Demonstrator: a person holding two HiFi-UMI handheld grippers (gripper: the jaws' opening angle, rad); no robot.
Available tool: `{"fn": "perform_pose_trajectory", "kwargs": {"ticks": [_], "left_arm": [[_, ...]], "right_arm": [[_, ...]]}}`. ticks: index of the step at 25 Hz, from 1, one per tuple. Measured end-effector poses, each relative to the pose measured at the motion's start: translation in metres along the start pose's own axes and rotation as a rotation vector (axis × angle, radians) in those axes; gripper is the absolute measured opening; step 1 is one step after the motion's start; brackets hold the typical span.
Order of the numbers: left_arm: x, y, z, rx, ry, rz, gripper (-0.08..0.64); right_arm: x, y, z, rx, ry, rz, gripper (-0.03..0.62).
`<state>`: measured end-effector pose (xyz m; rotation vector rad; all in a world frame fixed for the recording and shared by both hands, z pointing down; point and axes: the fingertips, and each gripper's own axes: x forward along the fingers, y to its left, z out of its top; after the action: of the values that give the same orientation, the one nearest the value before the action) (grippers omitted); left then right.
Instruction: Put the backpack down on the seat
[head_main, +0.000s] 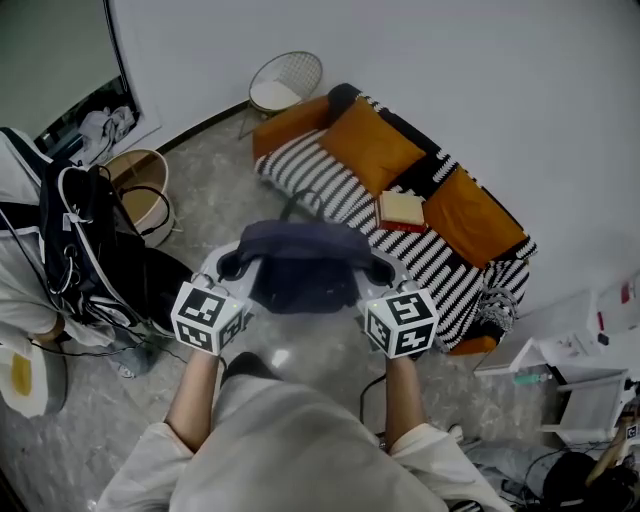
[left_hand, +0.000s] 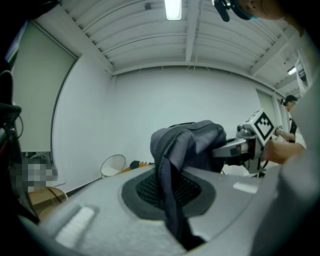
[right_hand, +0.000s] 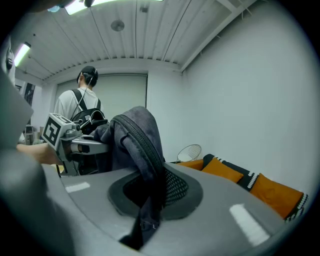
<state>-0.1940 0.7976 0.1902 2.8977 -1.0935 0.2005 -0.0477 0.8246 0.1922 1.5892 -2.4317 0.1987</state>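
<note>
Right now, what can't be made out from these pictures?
Head view: backpack covers the front edge of the sofa; its height above the seat can't be judged.
Head view: flat thing on the sofa, too small to identify.
Left gripper view: backpack hides nearly all the sofa.
Right gripper view: right tool body hides the seat.

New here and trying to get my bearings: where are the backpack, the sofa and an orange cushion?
Backpack (head_main: 300, 265), head view, middle of its dark body.
Sofa (head_main: 310, 175), head view, bare striped seat.
Cushion (head_main: 372, 145), head view, centre of the orange one at left.
</note>
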Motion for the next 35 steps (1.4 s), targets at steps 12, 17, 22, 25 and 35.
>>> {"fn": "perform_pose_trajectory", "kwargs": {"ticks": [12,17,22,25,35], "left_arm": [[0.122,0.080,-0.007,-0.027,0.029,-0.035,0.018],[0.177,0.132,-0.002,-0.022,0.036,-0.066,0.018],[0.228,0.188,0.004,-0.031,0.049,-0.079,0.018],[0.254,0.220,0.010,-0.036,0.049,-0.076,0.018],[0.319,0.318,0.011,-0.038,0.054,-0.100,0.018]], "right_arm": [[0.114,-0.089,0.006,0.036,0.044,-0.029,0.025],[0.183,-0.126,0.021,0.059,0.061,-0.055,0.025],[0.249,-0.158,0.041,0.090,0.075,-0.080,0.025],[0.283,-0.172,0.054,0.073,0.073,-0.077,0.025],[0.391,-0.202,0.075,0.100,0.093,-0.100,0.025]]}}
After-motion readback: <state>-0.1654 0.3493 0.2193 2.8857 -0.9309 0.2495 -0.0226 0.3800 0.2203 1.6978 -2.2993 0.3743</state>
